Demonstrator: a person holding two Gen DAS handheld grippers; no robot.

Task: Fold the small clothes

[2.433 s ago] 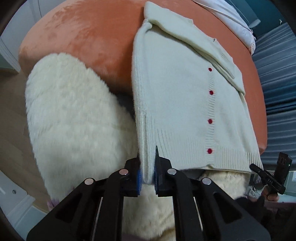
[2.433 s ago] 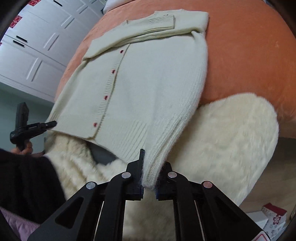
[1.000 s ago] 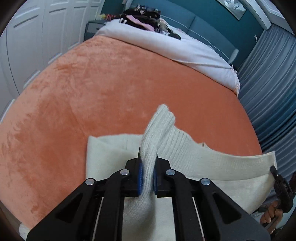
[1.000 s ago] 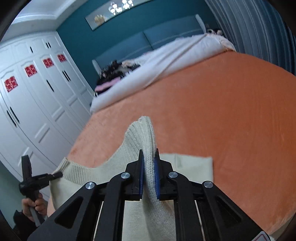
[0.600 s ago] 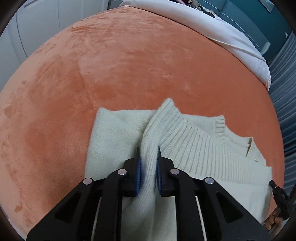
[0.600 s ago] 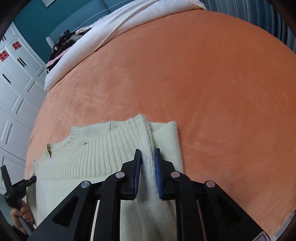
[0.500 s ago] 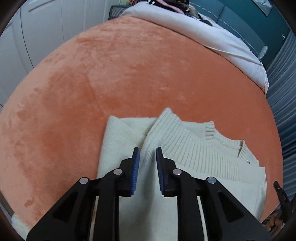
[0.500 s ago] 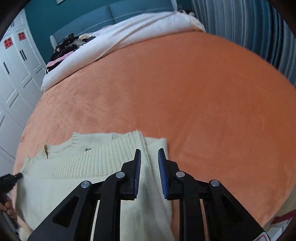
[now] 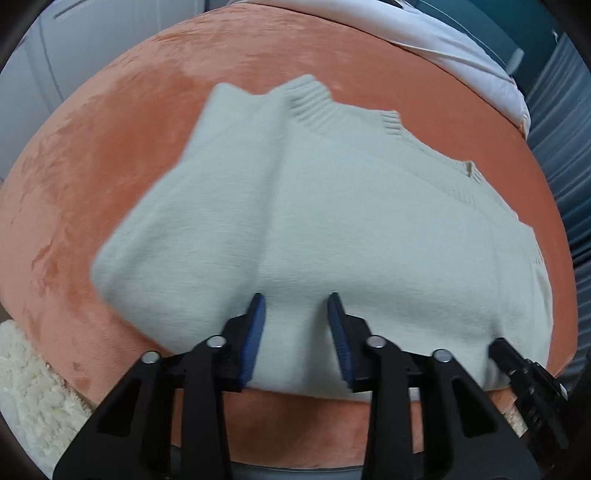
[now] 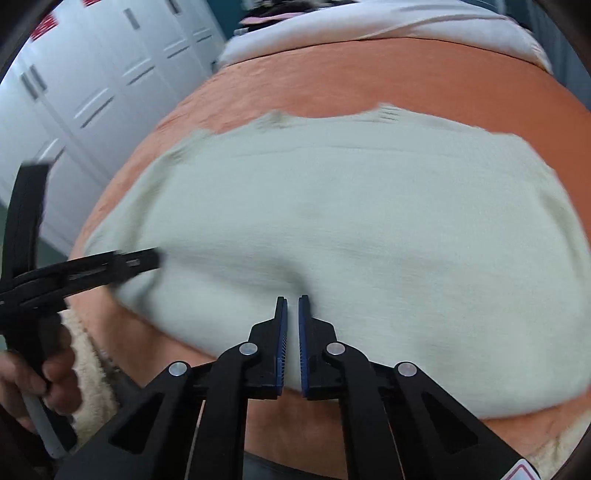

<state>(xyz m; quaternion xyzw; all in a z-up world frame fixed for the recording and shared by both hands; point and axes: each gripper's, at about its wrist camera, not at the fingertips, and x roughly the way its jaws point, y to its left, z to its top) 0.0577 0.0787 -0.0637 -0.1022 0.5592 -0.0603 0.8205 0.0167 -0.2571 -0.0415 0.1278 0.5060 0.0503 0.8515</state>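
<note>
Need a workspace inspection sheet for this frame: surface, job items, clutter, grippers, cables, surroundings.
Surface: orange blanket on the bed.
Job's things: cream cardigan folded in half, flat on the blanket, ribbed hem at the far edge.
Clutter: fluffy throw at the bed's near edge; dark clothes at the far end, blurred.
Grippers: left hand-held gripper open, over the cardigan; right hand-held gripper narrowly open, holding nothing.
Cables: nothing seen.
Surroundings: white wardrobe, grey curtain, white duvet.
</note>
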